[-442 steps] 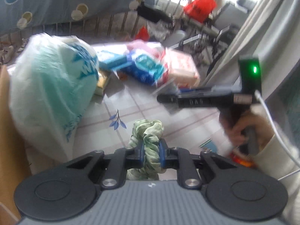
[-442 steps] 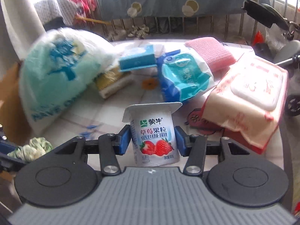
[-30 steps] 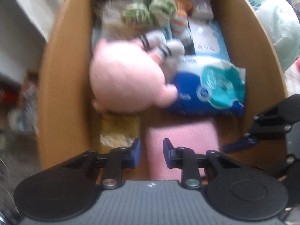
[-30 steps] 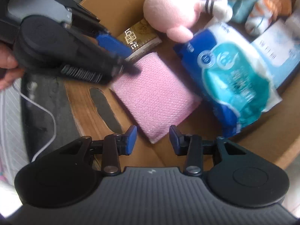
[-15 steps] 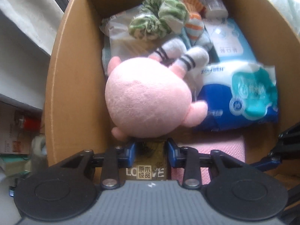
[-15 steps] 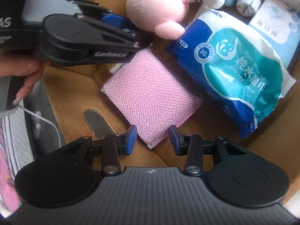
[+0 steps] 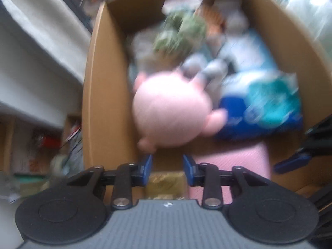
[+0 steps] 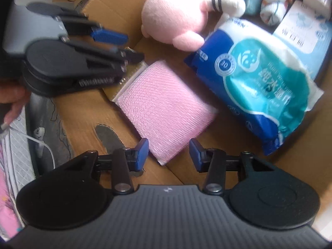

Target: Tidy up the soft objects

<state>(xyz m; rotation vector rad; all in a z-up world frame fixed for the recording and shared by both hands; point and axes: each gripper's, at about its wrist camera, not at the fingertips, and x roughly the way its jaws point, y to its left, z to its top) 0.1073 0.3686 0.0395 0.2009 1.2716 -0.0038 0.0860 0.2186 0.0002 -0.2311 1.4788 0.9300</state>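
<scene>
Both grippers hang over a cardboard box [image 7: 103,95] [image 8: 116,6] of soft goods. My left gripper [image 7: 167,169] is open and empty, just above a gold packet [image 7: 165,183] and below a pink plush toy [image 7: 172,114]. My right gripper [image 8: 169,153] is open and empty, its jaws either side of the near corner of a pink sponge pad [image 8: 166,108], apart from it. The pad also shows in the left wrist view [image 7: 232,166]. A blue wet-wipes pack [image 8: 263,87] [image 7: 265,108] lies to the right. The left gripper appears in the right wrist view [image 8: 116,41].
At the box's far end lie a green cloth bundle [image 7: 180,31], a light blue pack [image 8: 300,27] and striped socks [image 8: 274,6]. A white ledge [image 7: 31,62] and clutter stand left of the box. The box's walls close in on both sides.
My left gripper has pulled back and up from the gold packet, and its view is blurred by motion. My right gripper has shifted slightly, with the pink pad still between its open jaws.
</scene>
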